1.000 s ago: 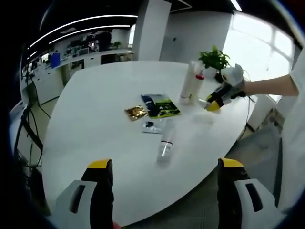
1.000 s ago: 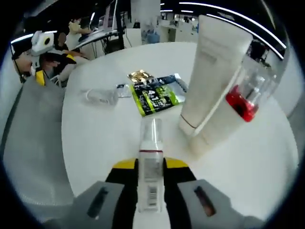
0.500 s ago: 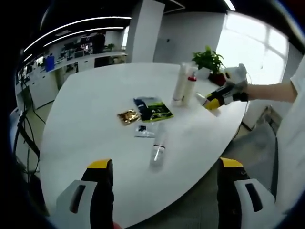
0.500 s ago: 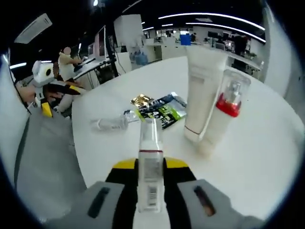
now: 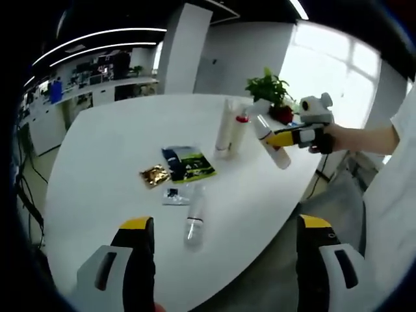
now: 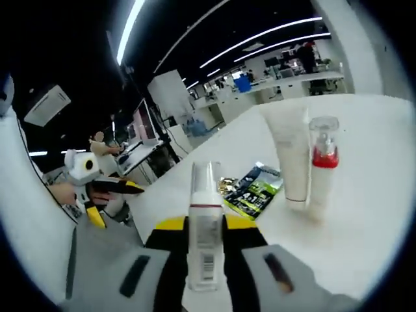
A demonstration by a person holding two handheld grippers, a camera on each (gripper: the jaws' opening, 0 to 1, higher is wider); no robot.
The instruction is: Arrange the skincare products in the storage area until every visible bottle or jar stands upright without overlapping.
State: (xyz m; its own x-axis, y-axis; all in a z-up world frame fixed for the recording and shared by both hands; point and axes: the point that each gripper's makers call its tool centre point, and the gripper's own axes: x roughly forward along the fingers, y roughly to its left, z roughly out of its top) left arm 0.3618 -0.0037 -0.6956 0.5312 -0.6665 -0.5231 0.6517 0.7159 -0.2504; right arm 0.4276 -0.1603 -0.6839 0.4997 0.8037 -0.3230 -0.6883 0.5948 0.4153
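The right gripper [image 6: 205, 237] pinches a clear-capped bottle [image 6: 205, 221] in the air beside the white tube [image 5: 225, 125] and red-collared pump bottle [image 5: 240, 131], both upright on the table [image 5: 104, 156]; another bottle [image 5: 194, 223] lies flat, nearer than the green sachet [image 5: 188, 162]; the left gripper [image 5: 224, 260] is spread wide, holding nothing.

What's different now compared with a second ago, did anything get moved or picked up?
The right gripper, shut on the clear-capped bottle all along, has raised it off the table and tipped it toward upright. The left gripper stays open and back from the table. The white tube, red-collared bottle, lying bottle and sachets haven't moved.
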